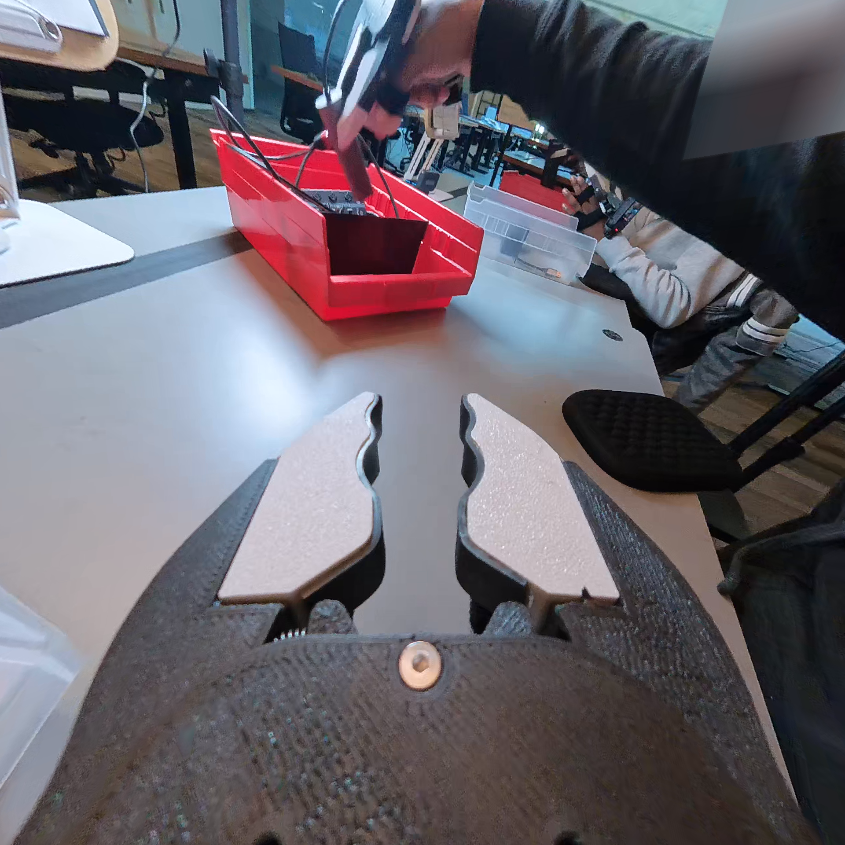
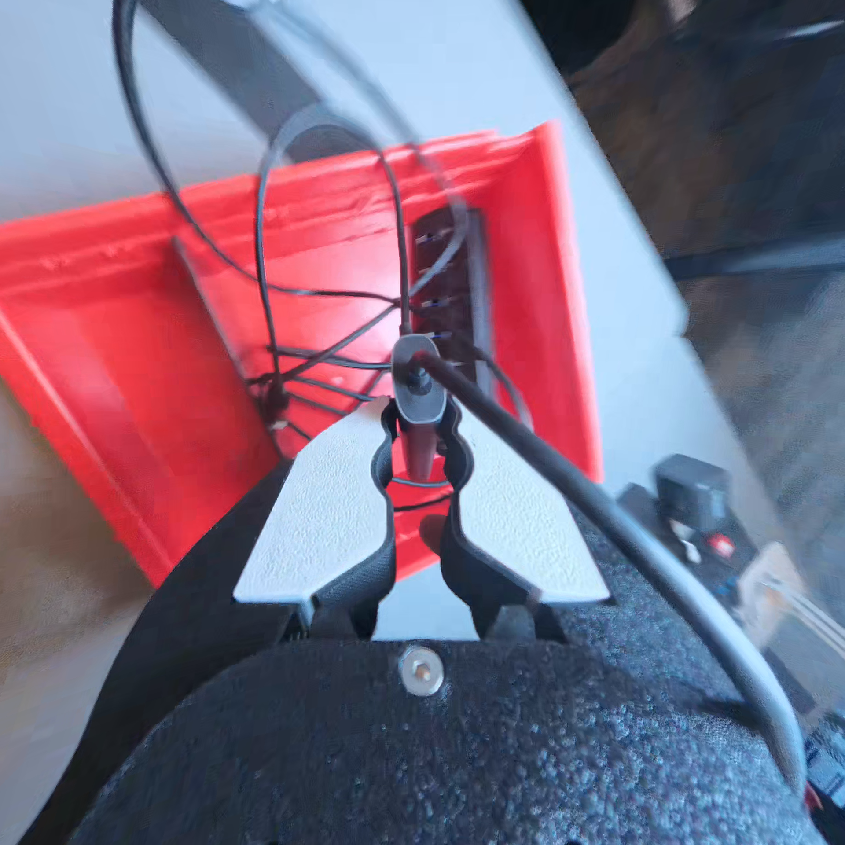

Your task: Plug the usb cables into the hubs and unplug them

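Grey worktop (image 1: 183, 388), red bin (image 1: 366, 292) far across, seen from left tool (image 1: 419, 402), fingers apart, empty. Only in right view: hub (image 2: 450, 302) inside bin; right tool (image 2: 418, 407) clamped on black USB plug (image 2: 418, 393), cables (image 2: 329, 361) tangled beside.

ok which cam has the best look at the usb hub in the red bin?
Right wrist view: the usb hub lies along the red bin wall, its port row visible, though blurred, just beyond the plug that the right tool grips. Left wrist view shows only its far-off top behind cables.
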### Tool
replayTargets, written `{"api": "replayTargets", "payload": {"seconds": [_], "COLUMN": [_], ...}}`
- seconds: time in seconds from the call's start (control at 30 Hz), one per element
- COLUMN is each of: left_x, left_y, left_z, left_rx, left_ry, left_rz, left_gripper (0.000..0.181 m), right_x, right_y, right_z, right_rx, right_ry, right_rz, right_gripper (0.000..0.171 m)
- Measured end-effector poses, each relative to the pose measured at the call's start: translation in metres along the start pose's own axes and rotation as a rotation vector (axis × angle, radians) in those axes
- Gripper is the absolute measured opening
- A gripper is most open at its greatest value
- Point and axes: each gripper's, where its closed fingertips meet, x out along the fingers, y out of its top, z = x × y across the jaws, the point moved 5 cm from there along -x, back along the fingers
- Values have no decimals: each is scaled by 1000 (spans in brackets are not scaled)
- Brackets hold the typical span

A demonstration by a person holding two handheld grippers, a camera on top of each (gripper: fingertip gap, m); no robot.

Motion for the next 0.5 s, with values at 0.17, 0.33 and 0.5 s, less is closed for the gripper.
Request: {"api": "replayTargets", "payload": {"seconds": [0.17,0.33,0.5], "left_x": [3,-2,-23], "left_y": [-7,-6,9], "left_z": [-1,-5,-18], "left_rx": [39,57,127], "left_ry": [18,67,164], "left_rz": [-61,-113,-147], "left_gripper": [33,36,44], "right_x": [41,-10,-76], "right_y": [-13,-23,-31], "right_z": [-23,-10,0], "right_rx": [14,161,92], "right_ry": [203,387,260], "right_rz": [-127,-123,47], "right_gripper": [25,48,47]}}
